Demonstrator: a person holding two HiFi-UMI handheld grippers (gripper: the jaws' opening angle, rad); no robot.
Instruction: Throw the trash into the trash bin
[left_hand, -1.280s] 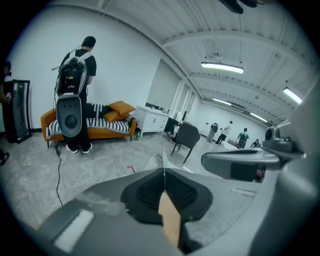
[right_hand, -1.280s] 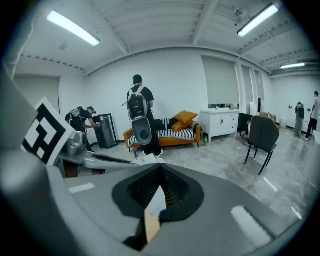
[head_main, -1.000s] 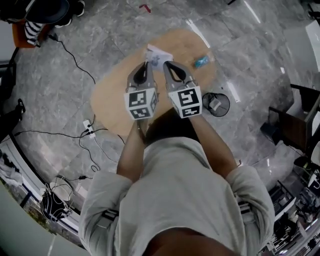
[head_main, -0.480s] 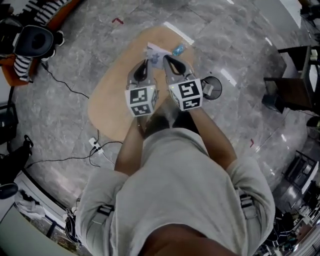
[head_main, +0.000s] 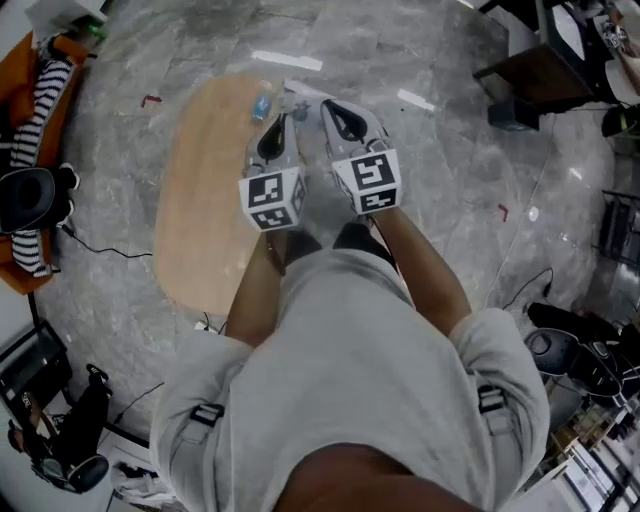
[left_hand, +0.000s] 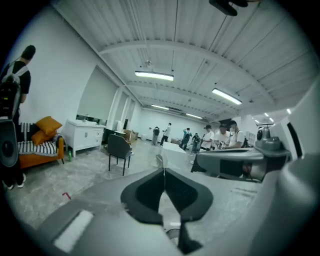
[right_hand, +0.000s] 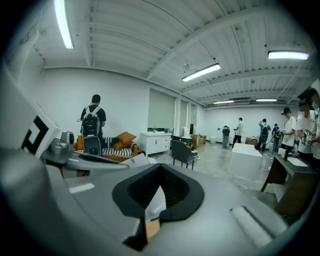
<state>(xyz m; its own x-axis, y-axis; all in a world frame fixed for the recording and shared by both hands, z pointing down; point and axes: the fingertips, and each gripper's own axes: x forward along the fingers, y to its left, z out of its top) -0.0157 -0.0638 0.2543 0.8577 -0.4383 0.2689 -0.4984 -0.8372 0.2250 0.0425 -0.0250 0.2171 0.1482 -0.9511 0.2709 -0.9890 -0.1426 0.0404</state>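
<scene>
Legible print: just the black-and-white square markers on the cubes (head_main: 272, 200) of both grippers. Any print on the paper is too small to read. The surface is an oval wooden table (head_main: 200, 200) on a grey marbled floor (head_main: 450, 130). A small blue item (head_main: 262, 104) lies on the table's far end, and a thin black cable (head_main: 100, 245) runs over the floor off the table's left side. An orange sofa (left_hand: 37, 145) with striped cushions sits further out on that same side. The room is a big open hall with white walls and strip lights (left_hand: 154, 75) on a ribbed ceiling. Well beyond the table are a white cabinet (left_hand: 87, 134), a dark chair (left_hand: 119, 150) and a group of people (left_hand: 220, 137) at the back. A person with a backpack (right_hand: 91, 127) stands by the sofa. The task item is a white paper (head_main: 300, 93), held in the air at the table's far right edge, spanning the tips of both grippers. On the left gripper (head_main: 279, 118) the fingers (left_hand: 145, 192) are together, with the sheet showing edge-on as a thin pale line in the seam. On the right gripper (head_main: 332, 108) the fingers are clamped on a white flap of the paper. The flap hangs down inside the pad opening, with a tan bit showing below it.
</scene>
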